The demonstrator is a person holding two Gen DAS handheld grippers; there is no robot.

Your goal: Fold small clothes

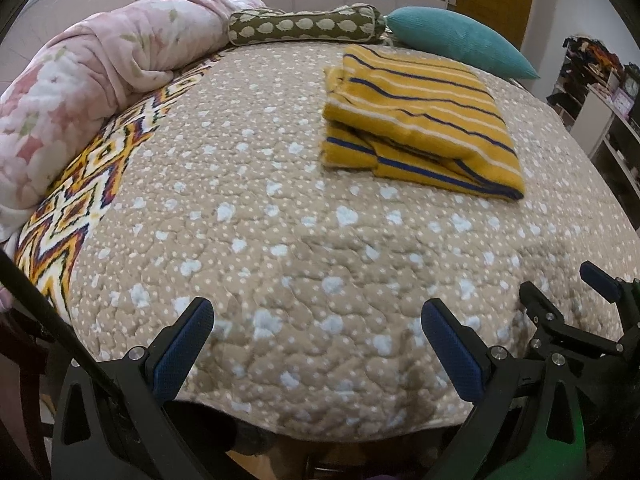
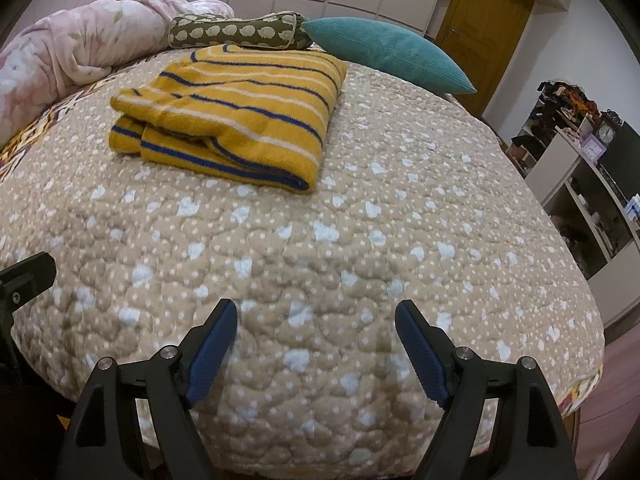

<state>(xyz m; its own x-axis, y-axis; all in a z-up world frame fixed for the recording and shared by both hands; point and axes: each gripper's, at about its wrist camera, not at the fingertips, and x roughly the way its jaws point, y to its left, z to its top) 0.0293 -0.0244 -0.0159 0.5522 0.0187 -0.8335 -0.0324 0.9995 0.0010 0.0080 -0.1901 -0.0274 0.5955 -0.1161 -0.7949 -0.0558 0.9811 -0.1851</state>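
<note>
The left gripper (image 1: 318, 316) is spread wide and holds nothing, poised over the near edge of the bed (image 1: 280, 240); the right gripper (image 2: 316, 318), likewise wide apart and empty, sits just beside it; a folded yellow striped garment (image 2: 232, 120), perhaps a sweater, lies toward the bed's far edge, near a teal pillow (image 2: 384, 54) and a patterned bolster (image 2: 236, 32); a pink blanket (image 1: 92, 80) is bunched along the left edge.
</note>
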